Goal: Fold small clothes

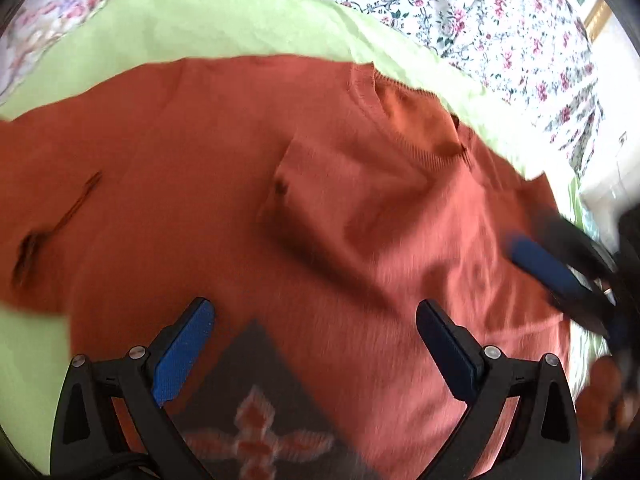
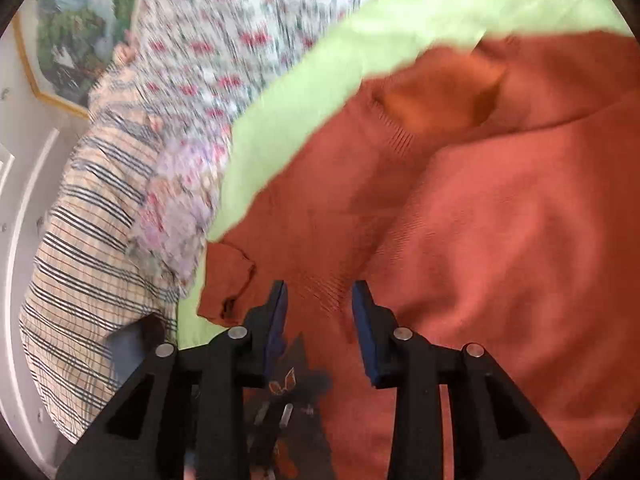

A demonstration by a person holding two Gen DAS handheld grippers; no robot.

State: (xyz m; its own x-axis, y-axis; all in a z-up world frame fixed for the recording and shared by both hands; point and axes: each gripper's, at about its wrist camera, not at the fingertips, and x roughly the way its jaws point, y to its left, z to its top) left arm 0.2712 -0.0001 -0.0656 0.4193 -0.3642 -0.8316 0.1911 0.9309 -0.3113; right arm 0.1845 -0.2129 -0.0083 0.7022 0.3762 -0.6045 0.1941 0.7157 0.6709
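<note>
Left wrist view shows the orange sweater [image 1: 320, 184] spread on a light green sheet [image 1: 200, 20] that covers a floral bedspread [image 1: 460, 8]. The left tool [image 1: 314, 312] hangs over the lower body of the garment with its jaws wide apart and nothing between the pads. The right tool [image 1: 536, 256] enters from the right edge of this view, low over the sleeve side of the sweater.

Right wrist view shows the right tool [image 2: 320, 292] with its jaws partly apart. Knit fabric lies under and between them, but the pads do not press on it. A small flap of orange cloth [image 2: 228, 276] lies just beside its left finger, at the edge of the sheet.

Step in hand, as judged: a side fold appears to be laid and let go. The next move calls for a fresh grip on an edge or hem, one tool to each side, to bring the garment over on itself.

Appearance: rust-orange knit, ribbed round collar [image 1: 396, 128], one panel already lying across the chest, and a dark patterned patch [image 1: 260, 412] near the hem. Several creases remain.
</note>
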